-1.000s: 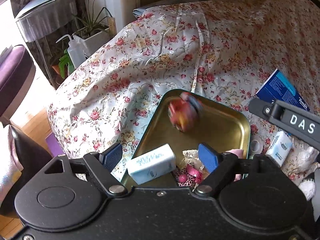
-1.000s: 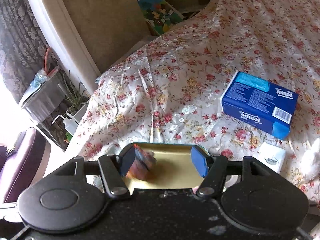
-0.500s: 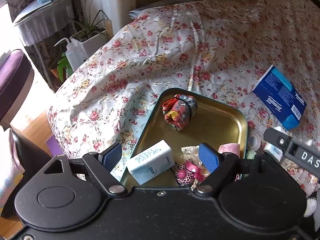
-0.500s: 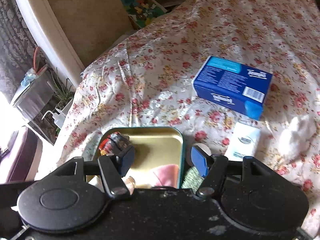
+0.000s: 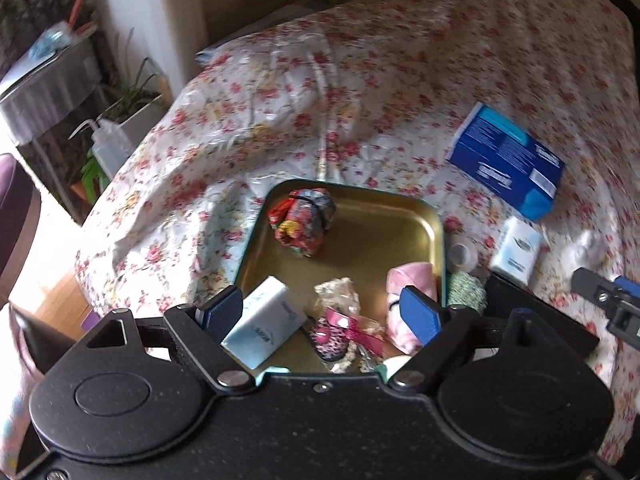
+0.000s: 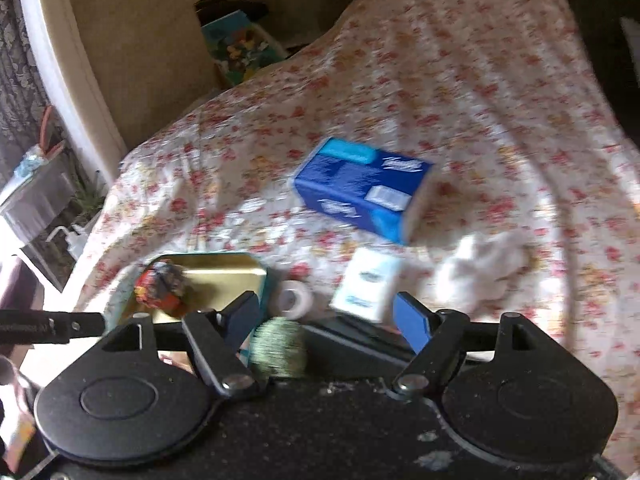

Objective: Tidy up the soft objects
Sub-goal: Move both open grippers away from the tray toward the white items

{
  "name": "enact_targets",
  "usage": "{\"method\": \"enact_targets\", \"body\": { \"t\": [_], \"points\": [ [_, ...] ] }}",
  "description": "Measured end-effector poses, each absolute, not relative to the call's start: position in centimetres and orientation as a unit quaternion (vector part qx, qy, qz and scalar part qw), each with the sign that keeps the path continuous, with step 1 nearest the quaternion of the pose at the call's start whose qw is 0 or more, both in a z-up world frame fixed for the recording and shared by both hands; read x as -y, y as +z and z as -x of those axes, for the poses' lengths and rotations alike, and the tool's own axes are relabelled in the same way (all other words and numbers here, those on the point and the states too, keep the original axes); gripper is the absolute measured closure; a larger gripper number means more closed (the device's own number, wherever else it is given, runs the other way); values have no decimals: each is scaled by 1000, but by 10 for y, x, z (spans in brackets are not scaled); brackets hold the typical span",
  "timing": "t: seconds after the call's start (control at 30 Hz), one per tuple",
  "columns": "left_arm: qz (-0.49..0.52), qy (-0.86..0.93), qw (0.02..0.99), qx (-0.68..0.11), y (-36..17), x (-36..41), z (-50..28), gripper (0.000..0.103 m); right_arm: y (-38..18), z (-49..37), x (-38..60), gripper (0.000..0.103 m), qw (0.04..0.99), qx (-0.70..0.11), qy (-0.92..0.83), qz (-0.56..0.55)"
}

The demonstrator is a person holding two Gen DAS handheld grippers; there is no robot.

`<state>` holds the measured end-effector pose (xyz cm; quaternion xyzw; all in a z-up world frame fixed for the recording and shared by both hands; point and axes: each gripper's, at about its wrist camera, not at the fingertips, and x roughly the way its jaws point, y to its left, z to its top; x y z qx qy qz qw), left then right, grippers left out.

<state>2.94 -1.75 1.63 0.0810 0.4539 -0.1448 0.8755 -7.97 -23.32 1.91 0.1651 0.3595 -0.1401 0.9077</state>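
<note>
A gold tray (image 5: 384,236) with a teal rim lies on the flowered bedspread. In it are a colourful cloth bundle (image 5: 302,220), a pale blue tissue pack (image 5: 264,328), a lace and leopard-print piece (image 5: 336,328) and a pink cloth (image 5: 412,276). My left gripper (image 5: 320,312) hovers over the tray's near end, its jaws opening and pressing on nothing. My right gripper (image 6: 328,318) is right of the tray (image 6: 224,268), its jaws opening and empty. Below it lie a tape roll (image 6: 296,298), a green yarn ball (image 6: 278,346) and a small white tissue pack (image 6: 366,284).
A blue tissue box (image 6: 360,188) and a white fluffy piece (image 6: 480,268) lie on the bedspread farther right. Past the bed's left edge stand a squeeze bottle (image 5: 108,148), a plant pot (image 5: 136,116), a small table (image 5: 44,96) and a purple seat.
The right gripper let the colourful bundle go into the tray, swung right over the tape roll and tissue pack, and widened its jaws. The bundle came to rest at the tray's far corner.
</note>
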Motion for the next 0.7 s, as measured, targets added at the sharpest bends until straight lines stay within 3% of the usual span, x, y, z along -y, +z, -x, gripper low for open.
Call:
{"method": "enact_targets", "body": {
  "t": [0.4, 0.7],
  "points": [
    [-93, -207, 851, -473, 8, 60, -8, 15, 7, 124, 298, 3, 886, -341, -264, -167],
    [-108, -213, 843, -482, 0, 83, -5, 15, 6, 105, 314, 0, 890, -312, -283, -173]
  ]
}}
